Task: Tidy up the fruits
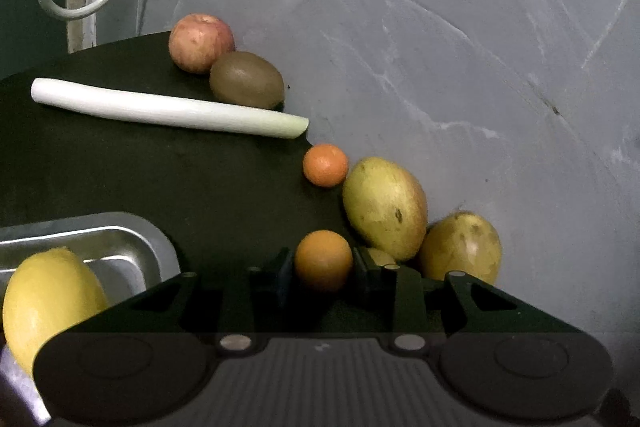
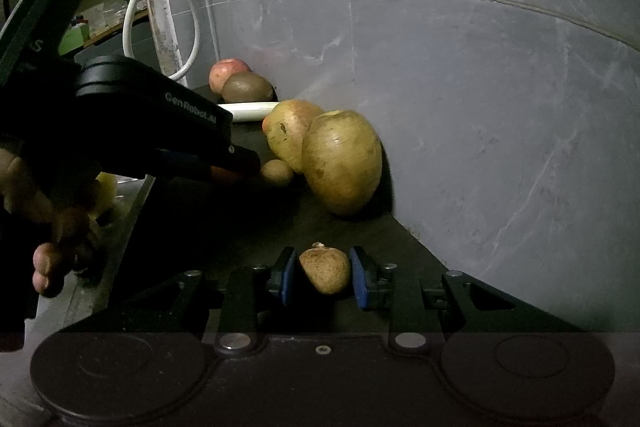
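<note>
A grey marbled tile wall (image 1: 440, 47) forms the backdrop in both views and meets a dark counter surface (image 1: 140, 179) on which the produce lies. A white cable (image 1: 80, 13) loops down beside a pale vertical post at the upper left.

At the left edge of the counter sits a metal tray (image 1: 120, 239) holding 1 lemon (image 1: 48, 303).

A long white leek stalk (image 1: 168, 109) lies across the counter. Behind it, an apple (image 1: 200, 43) and a kiwi (image 1: 246, 79) touch each other against the wall.

2 mangoes (image 1: 384, 207) rest side by side against the wall, just right of the left gripper (image 1: 323, 263); a small potato-like item sits partly hidden behind that gripper's right finger. A mandarin (image 1: 325, 164) lies between the leek tip and the nearer mango.

The left gripper is clamped on an orange fruit (image 1: 323, 259) resting low on the counter.

The right gripper (image 2: 325, 273) has its blue pads pressed on a small brown fruit (image 2: 325, 269) near the counter's front edge.

In the right wrist view the left gripper body and the person's hand (image 2: 48, 227) block the tray area.
</note>
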Action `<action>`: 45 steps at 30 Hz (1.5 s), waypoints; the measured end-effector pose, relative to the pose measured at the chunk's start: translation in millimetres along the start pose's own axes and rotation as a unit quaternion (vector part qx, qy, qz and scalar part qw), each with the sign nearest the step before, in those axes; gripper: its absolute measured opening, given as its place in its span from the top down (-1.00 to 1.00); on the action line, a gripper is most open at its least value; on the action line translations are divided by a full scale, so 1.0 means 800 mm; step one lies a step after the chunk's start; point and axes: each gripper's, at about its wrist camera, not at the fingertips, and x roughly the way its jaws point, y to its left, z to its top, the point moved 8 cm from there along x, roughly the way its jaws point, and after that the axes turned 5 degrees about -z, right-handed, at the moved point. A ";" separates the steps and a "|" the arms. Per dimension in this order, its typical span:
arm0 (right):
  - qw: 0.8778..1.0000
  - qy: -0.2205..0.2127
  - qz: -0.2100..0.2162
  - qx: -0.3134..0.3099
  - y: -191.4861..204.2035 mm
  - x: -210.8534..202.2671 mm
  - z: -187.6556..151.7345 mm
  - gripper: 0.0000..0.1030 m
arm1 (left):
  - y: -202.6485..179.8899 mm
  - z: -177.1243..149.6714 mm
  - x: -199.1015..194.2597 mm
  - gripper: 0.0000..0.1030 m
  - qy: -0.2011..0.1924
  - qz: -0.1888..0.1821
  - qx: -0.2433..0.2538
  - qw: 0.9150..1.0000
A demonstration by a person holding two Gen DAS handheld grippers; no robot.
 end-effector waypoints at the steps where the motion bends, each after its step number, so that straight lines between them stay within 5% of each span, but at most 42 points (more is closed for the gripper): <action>1: 1.000 0.000 0.000 0.001 0.000 -0.001 -0.001 0.40 | -0.001 -0.002 -0.002 0.33 0.001 0.002 0.002 1.000; 7: 1.000 0.002 0.005 0.003 0.006 -0.012 -0.003 0.40 | -0.005 -0.023 -0.028 0.33 0.008 -0.001 -0.012 1.000; 14: 0.999 -0.005 0.029 -0.017 0.033 -0.041 -0.007 0.40 | -0.001 -0.047 -0.098 0.33 -0.032 -0.006 -0.038 0.999; 28: 0.991 -0.016 0.106 -0.075 0.135 -0.089 -0.017 0.40 | 0.069 -0.120 -0.224 0.33 -0.082 0.054 -0.106 0.990; 45: 0.980 0.001 0.156 -0.125 0.211 -0.065 -0.036 0.40 | 0.141 -0.160 -0.228 0.32 -0.069 0.111 -0.137 0.982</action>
